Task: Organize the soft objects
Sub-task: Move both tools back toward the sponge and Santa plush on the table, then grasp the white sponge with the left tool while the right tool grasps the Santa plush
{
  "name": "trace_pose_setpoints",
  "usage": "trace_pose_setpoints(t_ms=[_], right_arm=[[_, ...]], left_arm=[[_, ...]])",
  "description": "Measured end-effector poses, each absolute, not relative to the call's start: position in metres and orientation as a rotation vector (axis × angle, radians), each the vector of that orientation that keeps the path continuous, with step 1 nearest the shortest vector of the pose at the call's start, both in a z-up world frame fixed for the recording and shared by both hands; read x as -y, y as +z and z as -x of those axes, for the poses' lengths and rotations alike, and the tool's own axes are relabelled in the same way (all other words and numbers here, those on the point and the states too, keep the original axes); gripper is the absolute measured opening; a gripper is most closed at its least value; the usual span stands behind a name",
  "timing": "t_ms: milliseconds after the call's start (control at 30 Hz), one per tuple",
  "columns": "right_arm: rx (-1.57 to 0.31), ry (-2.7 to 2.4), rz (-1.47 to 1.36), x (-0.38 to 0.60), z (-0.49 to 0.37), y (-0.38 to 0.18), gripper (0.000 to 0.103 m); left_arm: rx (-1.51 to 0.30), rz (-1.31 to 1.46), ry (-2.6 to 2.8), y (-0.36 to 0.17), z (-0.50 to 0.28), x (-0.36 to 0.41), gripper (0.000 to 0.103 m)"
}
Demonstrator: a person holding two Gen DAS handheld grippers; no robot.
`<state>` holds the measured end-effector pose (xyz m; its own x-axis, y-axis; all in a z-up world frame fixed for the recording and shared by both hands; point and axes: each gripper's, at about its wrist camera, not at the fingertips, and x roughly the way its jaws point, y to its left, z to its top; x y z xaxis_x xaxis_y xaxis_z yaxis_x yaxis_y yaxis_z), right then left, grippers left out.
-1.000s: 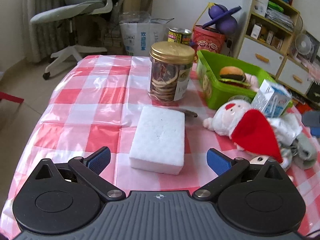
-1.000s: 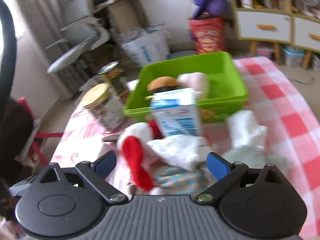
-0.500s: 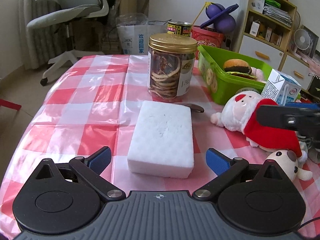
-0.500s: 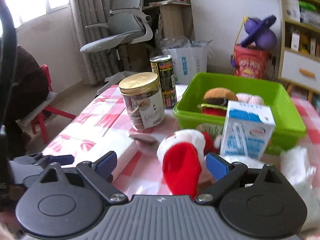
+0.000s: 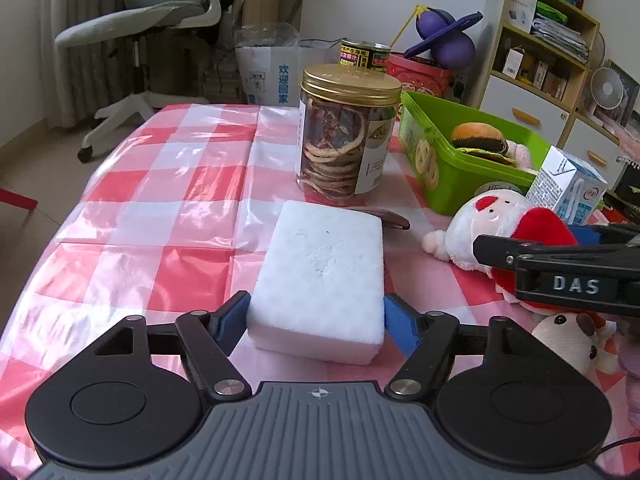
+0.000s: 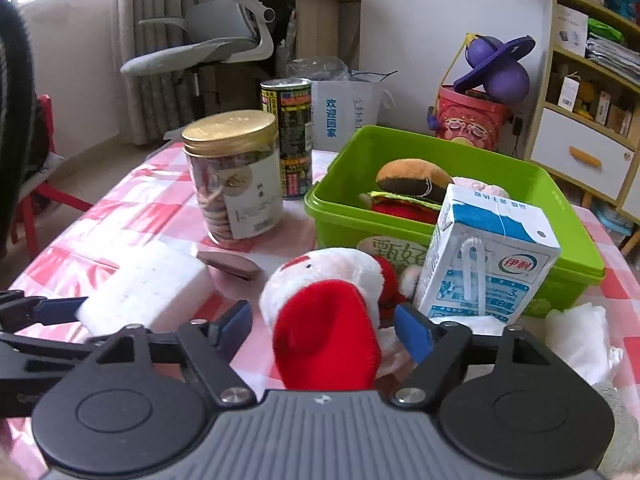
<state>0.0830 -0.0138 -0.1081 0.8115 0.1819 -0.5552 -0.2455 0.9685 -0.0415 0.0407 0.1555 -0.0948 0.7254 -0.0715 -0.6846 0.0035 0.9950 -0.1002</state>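
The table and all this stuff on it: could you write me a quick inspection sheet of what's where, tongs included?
Surface: table under a red-and-white checked plastic cloth, wrinkled.
Job's things: white sponge block lying flat; Santa plush; small white plush animal; burger plush already in the green bin.
Clutter: gold-lidded jar, tin can, milk carton, dark flat piece by the jar, white crumpled material.
Grippers: left tongs open, straddling the sponge's near end; right tongs open, either side of the Santa's red hat.
Cables: nothing seen on the table.
Surroundings: office chair, shelf unit, purple toy.
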Motion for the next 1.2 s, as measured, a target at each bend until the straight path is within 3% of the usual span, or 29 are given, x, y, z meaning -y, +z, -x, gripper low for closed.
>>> trace_pose_setpoints(t_ms=[200,367,1200], right_arm=[[-0.594,0.243,0.091,0.016,-0.087,-0.110,0.040],[-0.604,0.267,0.074,0.018,-0.086,-0.108,0.033],[-0.594,0.486,-0.276,0.065,-0.057,-0.053,0.031]], left_arm=[[-0.756,0.110,-0.039,-0.091,-0.038,-0.159,0.070],[-0.754,0.141,-0.041,-0.085,-0.036,-0.164,0.069],[-0.757,0.323,-0.040,-0.058,-0.029,-0.169,0.069]])
